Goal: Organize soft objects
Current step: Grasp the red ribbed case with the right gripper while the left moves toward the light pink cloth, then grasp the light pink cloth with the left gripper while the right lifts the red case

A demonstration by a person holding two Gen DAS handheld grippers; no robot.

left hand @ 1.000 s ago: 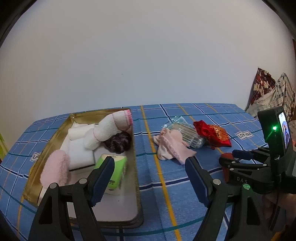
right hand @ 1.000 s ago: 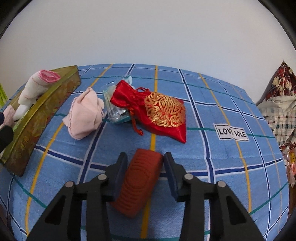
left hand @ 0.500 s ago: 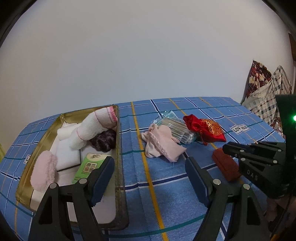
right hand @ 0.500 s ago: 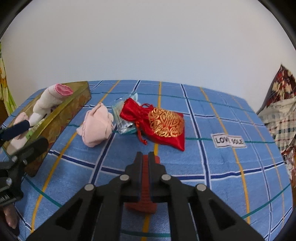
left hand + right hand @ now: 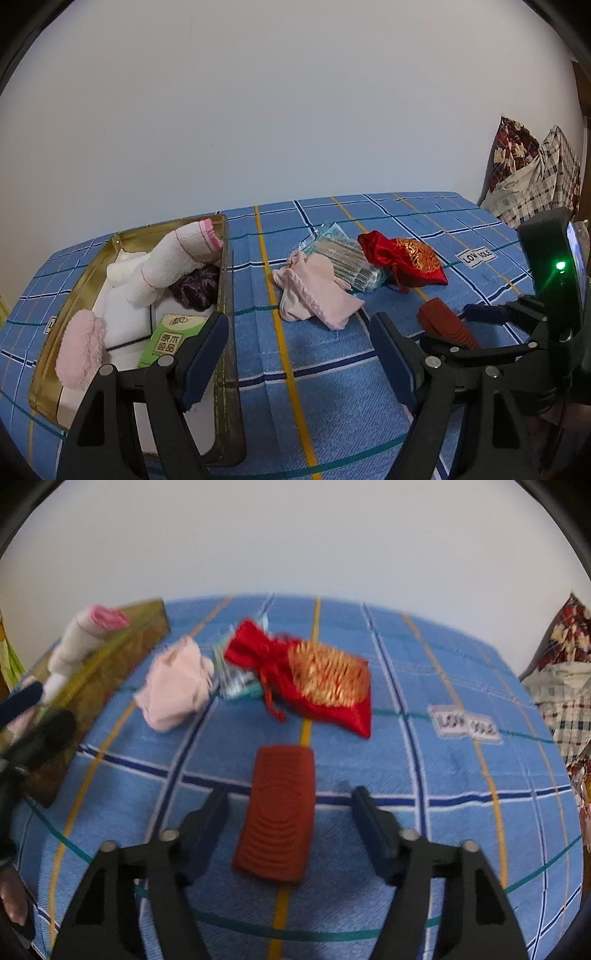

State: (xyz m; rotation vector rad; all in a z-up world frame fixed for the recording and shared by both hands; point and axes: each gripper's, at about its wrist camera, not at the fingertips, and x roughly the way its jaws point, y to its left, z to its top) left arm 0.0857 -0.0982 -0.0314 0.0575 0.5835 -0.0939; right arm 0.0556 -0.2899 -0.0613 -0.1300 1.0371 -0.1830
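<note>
Right wrist view: the right gripper stands wide at the bottom of the frame, with the red case lying flat on the blue checked cloth between its fingers, touching neither. Above it, at the centre, lies the red pouch, and the pink cloth is to its left. Left wrist view: the left gripper is also wide, holding nothing, and the gold tray with soft things is at lower left.
</note>
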